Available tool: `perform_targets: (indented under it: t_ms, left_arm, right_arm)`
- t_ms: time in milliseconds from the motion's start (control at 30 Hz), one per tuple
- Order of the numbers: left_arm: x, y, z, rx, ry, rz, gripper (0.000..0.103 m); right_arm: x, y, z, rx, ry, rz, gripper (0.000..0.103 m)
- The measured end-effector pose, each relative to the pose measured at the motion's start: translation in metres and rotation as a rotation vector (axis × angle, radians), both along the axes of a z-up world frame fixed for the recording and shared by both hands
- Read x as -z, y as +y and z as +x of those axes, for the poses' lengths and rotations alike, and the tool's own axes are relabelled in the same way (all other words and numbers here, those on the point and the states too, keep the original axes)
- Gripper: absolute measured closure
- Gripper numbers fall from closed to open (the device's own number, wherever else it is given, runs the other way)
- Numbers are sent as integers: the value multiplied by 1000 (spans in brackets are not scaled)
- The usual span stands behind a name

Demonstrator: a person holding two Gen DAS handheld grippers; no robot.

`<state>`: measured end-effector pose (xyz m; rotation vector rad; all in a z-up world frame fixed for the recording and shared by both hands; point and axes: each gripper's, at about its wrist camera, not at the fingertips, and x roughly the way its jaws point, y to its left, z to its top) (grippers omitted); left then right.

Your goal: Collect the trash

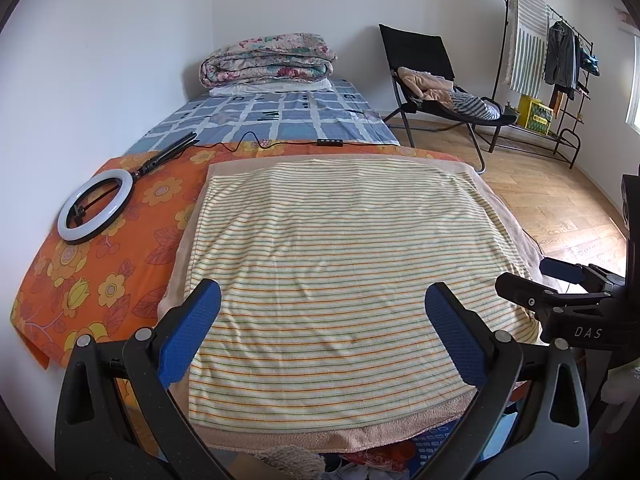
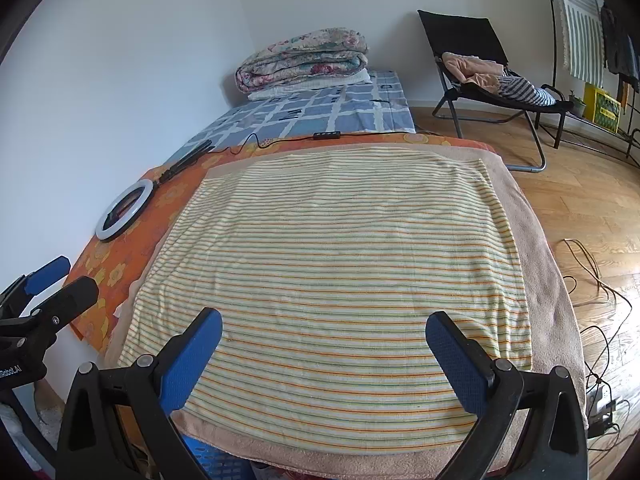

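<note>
Both jaws spread wide, gripping nothing: left gripper (image 1: pixel 322 330) and right gripper (image 2: pixel 324 354) hover side by side over the near edge of the striped towel (image 1: pixel 340 248). No trash on the towel. The only candidate is clutter below that edge beside a blue basket (image 2: pixel 224 465); contents unreadable, neither gripper clearly nearer.

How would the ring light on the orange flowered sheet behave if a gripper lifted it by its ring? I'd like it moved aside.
The ring light looks like thin rigid plastic, so probably light and stiff, not floppy. Its folded black stand sticks out from one side, so it would likely tilt toward that end. Its cable trails across the bed and may drag.
</note>
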<state>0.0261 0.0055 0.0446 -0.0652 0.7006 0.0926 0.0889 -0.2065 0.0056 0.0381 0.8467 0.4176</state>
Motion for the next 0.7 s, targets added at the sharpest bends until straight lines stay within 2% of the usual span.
perform_targets:
  t_ms: [700]
  left_arm:
    - [0, 0, 0, 0, -1, -2, 0]
  right_arm:
    - [3, 0, 0, -2, 25, 28, 0]
